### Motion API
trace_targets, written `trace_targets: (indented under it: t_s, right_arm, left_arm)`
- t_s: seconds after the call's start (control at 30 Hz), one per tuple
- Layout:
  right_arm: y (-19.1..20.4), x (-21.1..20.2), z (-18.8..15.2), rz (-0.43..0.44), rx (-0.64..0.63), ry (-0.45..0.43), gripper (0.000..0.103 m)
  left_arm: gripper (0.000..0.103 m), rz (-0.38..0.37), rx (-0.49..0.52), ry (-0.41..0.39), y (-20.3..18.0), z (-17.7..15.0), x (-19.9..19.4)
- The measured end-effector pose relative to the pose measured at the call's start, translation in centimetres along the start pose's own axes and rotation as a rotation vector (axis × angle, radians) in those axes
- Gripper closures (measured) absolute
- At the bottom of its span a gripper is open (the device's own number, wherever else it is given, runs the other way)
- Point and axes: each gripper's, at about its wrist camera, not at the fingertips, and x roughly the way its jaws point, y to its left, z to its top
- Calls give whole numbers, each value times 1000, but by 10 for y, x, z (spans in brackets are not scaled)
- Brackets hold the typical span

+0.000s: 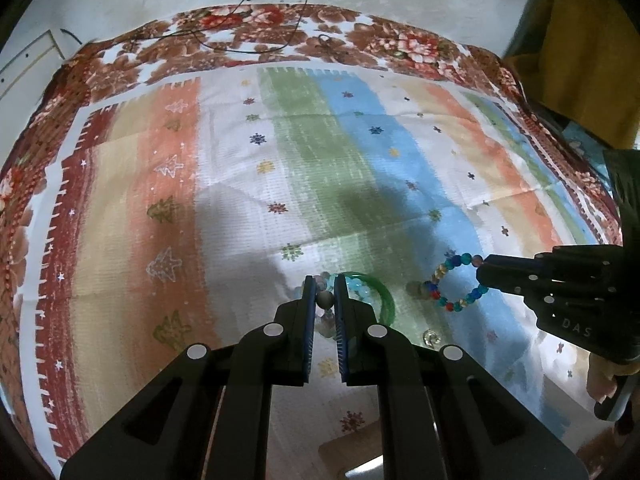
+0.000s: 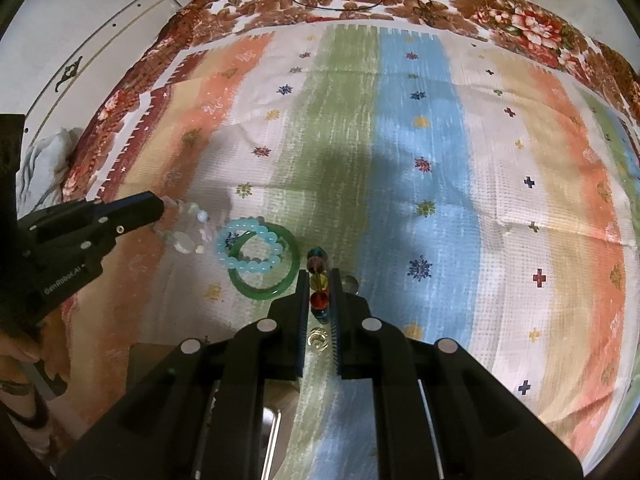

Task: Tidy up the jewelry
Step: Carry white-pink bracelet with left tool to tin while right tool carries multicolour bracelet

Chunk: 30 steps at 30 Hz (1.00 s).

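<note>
We are working over a broad striped cloth (image 1: 224, 168) of orange, white, green and blue bands printed with small stars and trees, laid on a brown floral bedspread (image 1: 256, 28).

Our left gripper (image 1: 325, 292) has its jaws clenched on a pale, frosted bead bracelet (image 2: 188, 228), one grey bead pinched between the blue pads; in the right wrist view its loose beads trail from the tips toward the pile. Our right gripper (image 2: 320, 292) is likewise closed, grasping a multicoloured glass bead bracelet (image 1: 452, 284), whose loop hangs from the tips over the blue stripe.

Between them on the cloth lie a green jade-like bangle (image 2: 288, 276) and, resting across it, a light blue bead bracelet (image 2: 256, 248). A small clear ring (image 2: 318, 336) sits just below the right fingertips, and a small clear bead (image 2: 349, 282) lies just beside them.

The risks, as we judge them: each grasp holds a single round bead, so a quick swing could let the strand slip free. The pale strand hangs near the pile and could snag the blue bracelet, dragging it along. Lowering the right gripper carelessly could scatter the ring.
</note>
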Motion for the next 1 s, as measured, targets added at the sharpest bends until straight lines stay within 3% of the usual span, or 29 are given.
trace_targets:
  t_s: [1.0]
  right_arm:
    - [39,-47,-41,6,-77,-49,92]
  left_arm:
    - [94,-36,35,-33,-30,-36,-52]
